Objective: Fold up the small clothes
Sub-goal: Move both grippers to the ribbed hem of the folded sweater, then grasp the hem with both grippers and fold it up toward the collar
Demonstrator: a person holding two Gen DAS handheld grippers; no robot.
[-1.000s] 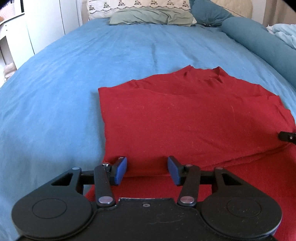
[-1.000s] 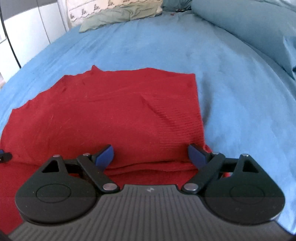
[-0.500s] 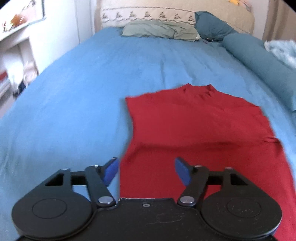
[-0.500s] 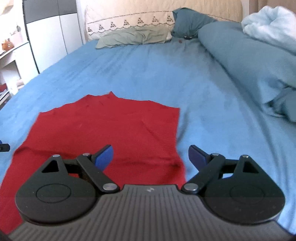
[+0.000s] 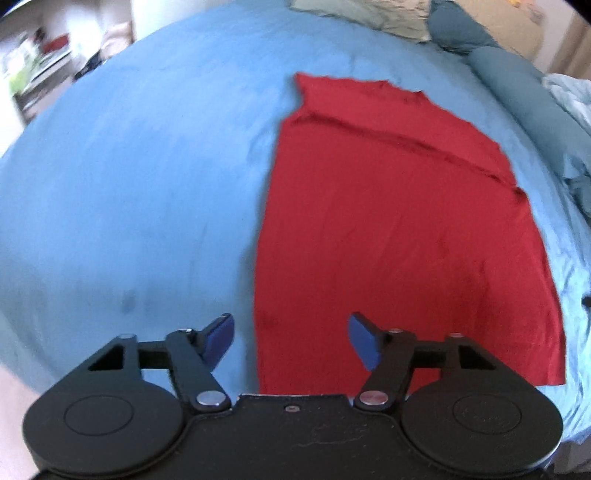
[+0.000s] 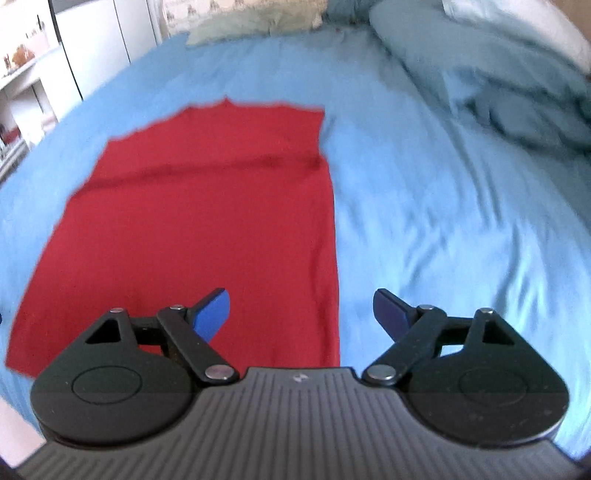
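A red garment (image 5: 399,229) lies flat on the blue bed sheet (image 5: 129,184), with a fold crease across its far part. It also shows in the right wrist view (image 6: 207,221). My left gripper (image 5: 290,341) is open and empty, held above the garment's near left edge. My right gripper (image 6: 301,314) is open and empty, held above the garment's near right edge. Both views are blurred by motion.
Pillows (image 6: 258,18) and a teal bolster (image 5: 517,88) lie at the head and right side of the bed. A rumpled light blue duvet (image 6: 498,74) lies to the right. White cupboards (image 6: 92,48) and shelves stand on the left.
Both grippers have risen and pulled back from the garment's near edge. The garment now lies in full view, released, with its folded part resting flat.
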